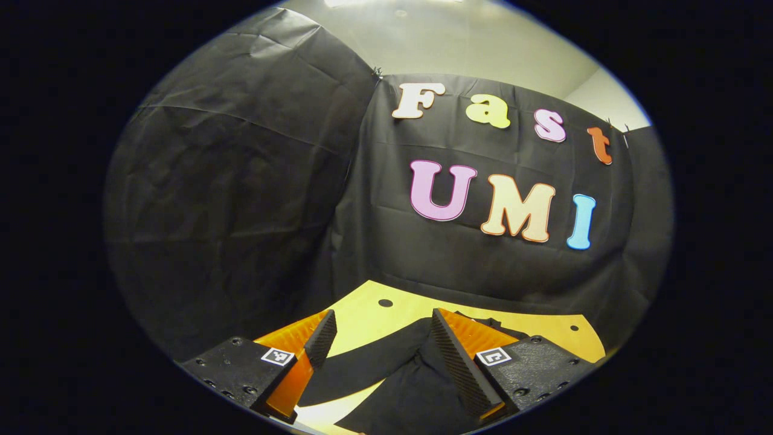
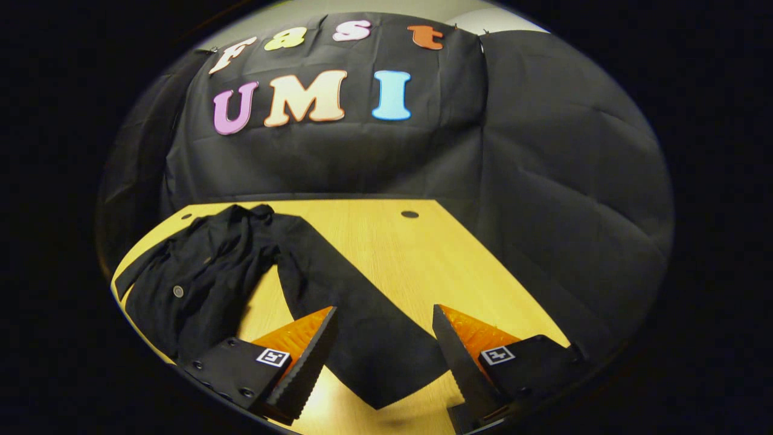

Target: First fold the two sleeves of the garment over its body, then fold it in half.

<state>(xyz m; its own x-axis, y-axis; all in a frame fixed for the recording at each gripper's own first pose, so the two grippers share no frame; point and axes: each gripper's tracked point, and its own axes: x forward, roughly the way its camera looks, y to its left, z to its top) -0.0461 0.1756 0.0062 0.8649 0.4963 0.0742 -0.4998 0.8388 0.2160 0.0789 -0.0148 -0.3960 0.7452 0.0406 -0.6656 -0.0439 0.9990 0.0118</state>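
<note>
The black garment (image 2: pixel 199 278) lies on a yellow wooden table (image 2: pixel 423 260), its body bunched at nine o'clock in the right gripper view, one sleeve (image 2: pixel 356 326) stretched toward six o'clock. The right gripper (image 2: pixel 381 338) hangs with jaws apart, astride the sleeve's end. The left gripper (image 1: pixel 379 341) too is spread, above the other sleeve (image 1: pixel 362 365). Bare tabletop runs toward two o'clock, up to the black cloth wall (image 2: pixel 543 181).
</note>
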